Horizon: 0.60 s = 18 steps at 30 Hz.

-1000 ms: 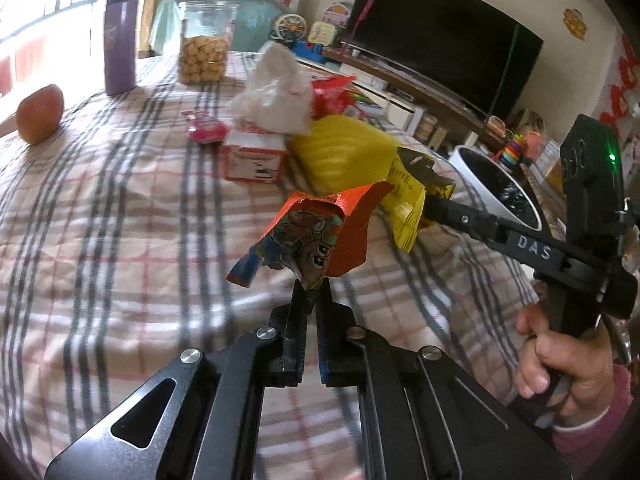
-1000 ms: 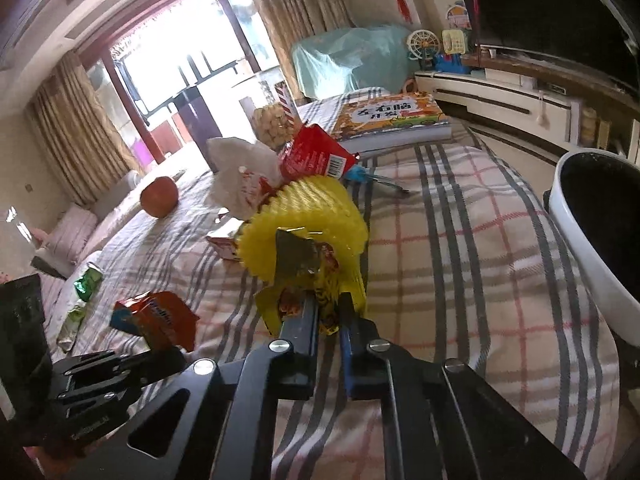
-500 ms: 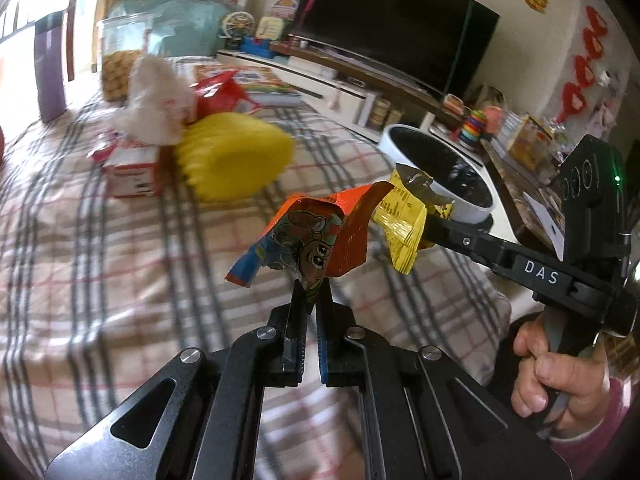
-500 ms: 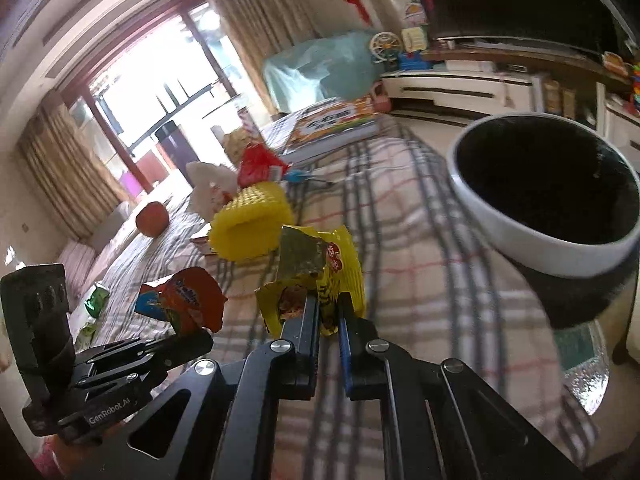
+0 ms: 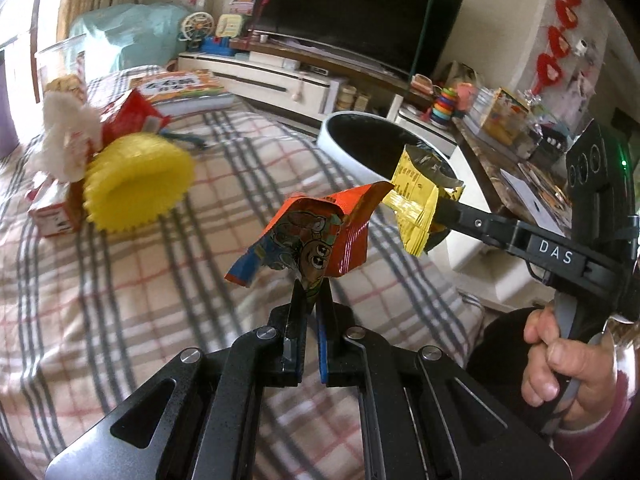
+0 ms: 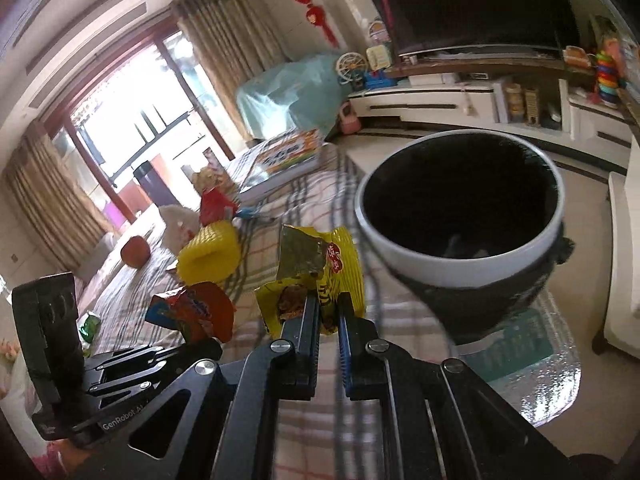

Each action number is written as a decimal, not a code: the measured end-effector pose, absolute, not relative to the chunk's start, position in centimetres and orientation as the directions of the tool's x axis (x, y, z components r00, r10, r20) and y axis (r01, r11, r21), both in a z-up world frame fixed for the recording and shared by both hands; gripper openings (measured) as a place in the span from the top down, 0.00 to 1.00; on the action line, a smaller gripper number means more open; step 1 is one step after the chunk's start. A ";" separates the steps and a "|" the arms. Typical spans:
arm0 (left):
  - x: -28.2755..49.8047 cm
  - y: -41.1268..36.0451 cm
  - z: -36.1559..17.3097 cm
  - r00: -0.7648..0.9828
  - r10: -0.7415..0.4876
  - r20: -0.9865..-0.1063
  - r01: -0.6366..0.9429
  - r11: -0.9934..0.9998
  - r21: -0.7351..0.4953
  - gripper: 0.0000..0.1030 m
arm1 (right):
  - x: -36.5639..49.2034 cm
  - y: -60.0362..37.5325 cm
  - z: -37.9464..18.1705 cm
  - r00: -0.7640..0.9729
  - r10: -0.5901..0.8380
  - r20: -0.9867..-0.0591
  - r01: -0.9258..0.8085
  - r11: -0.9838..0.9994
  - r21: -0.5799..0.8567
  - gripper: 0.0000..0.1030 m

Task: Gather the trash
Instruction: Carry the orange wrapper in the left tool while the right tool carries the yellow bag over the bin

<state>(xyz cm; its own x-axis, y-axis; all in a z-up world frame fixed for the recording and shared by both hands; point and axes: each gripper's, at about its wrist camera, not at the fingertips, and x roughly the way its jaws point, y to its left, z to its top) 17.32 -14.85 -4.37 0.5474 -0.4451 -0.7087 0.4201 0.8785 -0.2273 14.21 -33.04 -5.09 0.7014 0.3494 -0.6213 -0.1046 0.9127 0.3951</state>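
Closest to the left wrist camera, the left hand-held gripper [image 5: 310, 296] was pinched tight on the bottom corner of an orange wrapper [image 5: 320, 236], which stood up clear of the checked surface [image 5: 120, 300]. Just beyond it, the right hand-held gripper [image 6: 329, 312] was clamped the same way on a yellow wrapper [image 6: 320, 276], also held in the air. The person's right hand [image 5: 560, 360] gripped that tool's handle.

Compared with a second ago, both wrappers had swung away from the clutter on the surface and toward the bin [image 6: 460, 268]. Its white rim and dark inside filled much more of the right wrist view, and the yellow wrapper sat near the rim, not yet over the opening. Neither grip had changed.

Judgement: carry phase nearly done, release over the bin comes next, right side likely first.

Farther back, more trash stayed on the surface: yellow foam netting [image 5: 136, 188], a red packet [image 5: 128, 116], a white crumpled bag [image 5: 64, 140] and a small carton [image 5: 52, 216]. Past those lay a book [image 5: 180, 88], and a TV [image 5: 360, 12] stood against the far wall.
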 end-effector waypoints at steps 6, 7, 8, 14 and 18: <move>17.9 -16.6 -4.1 0.535 -0.459 -0.710 0.449 0.866 -0.221 0.96 | 14.1 -35.5 -4.9 0.718 0.326 -0.615 -0.066 0.911 0.406 0.92; 18.0 -17.0 -4.0 0.533 -0.461 -0.710 0.454 0.863 -0.220 0.96 | 14.1 -35.8 -4.9 0.721 0.322 -0.614 -0.061 0.912 0.407 0.92; 18.2 -17.4 -3.9 0.531 -0.463 -0.709 0.459 0.861 -0.218 0.96 | 14.1 -36.1 -4.9 0.722 0.320 -0.613 -0.056 0.911 0.409 0.92; 19.2 -19.6 -3.4 0.528 -0.470 -0.708 0.486 0.850 -0.202 0.96 | 14.2 -38.1 -4.7 0.739 0.297 -0.604 -0.024 0.909 0.417 0.92; 19.9 -20.8 -3.2 0.525 -0.472 -0.708 0.501 0.844 -0.192 0.96 | 14.3 -39.4 -4.7 0.747 0.286 -0.600 -0.008 0.907 0.422 0.92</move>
<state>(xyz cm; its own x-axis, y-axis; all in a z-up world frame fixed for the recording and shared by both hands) 19.90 -20.77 -3.18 0.5249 -0.4724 -0.7080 0.5007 0.8441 -0.1920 14.34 -39.37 -4.67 0.7473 0.2861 -0.5997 -0.0084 0.9066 0.4219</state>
